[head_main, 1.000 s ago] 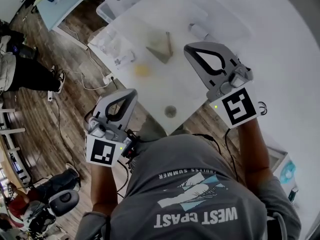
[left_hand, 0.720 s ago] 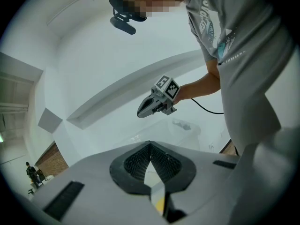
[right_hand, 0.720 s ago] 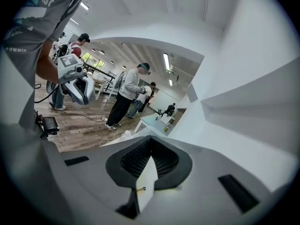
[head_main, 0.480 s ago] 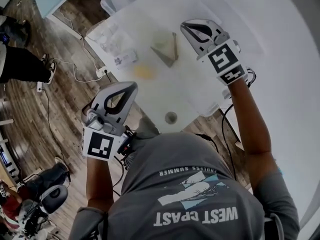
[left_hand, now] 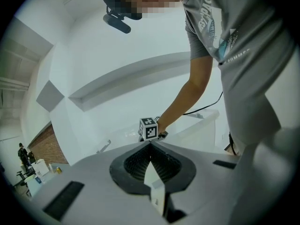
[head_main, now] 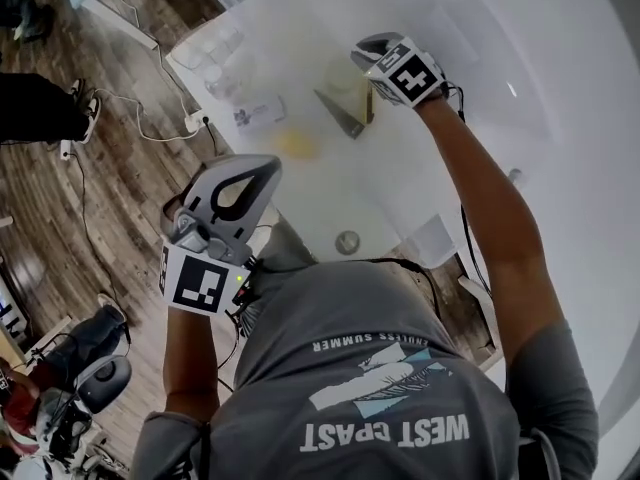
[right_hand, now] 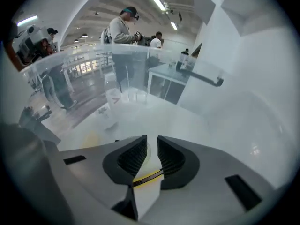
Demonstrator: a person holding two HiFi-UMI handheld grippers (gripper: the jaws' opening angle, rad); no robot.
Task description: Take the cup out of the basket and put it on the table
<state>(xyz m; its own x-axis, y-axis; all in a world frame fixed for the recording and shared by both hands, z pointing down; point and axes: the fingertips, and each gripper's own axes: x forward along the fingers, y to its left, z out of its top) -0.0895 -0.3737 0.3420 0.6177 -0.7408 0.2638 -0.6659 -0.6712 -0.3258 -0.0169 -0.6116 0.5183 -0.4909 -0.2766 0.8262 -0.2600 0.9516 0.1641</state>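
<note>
Reaching right gripper (head_main: 370,50) into the clear basket (right_hand: 93,55), jaws slightly parted, gripping nothing; left gripper (head_main: 266,167) hanging back, jaws pressed together. Next, probably: closing around the cup (right_hand: 113,95), then lifting.

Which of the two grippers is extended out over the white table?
The right gripper, far out over the white table; the left gripper is held back near the person's torso.

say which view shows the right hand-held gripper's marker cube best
Head view: the marker cube is large, its pattern facing the camera. The left gripper view shows it small and distant; the right gripper view shows only the jaws.
</note>
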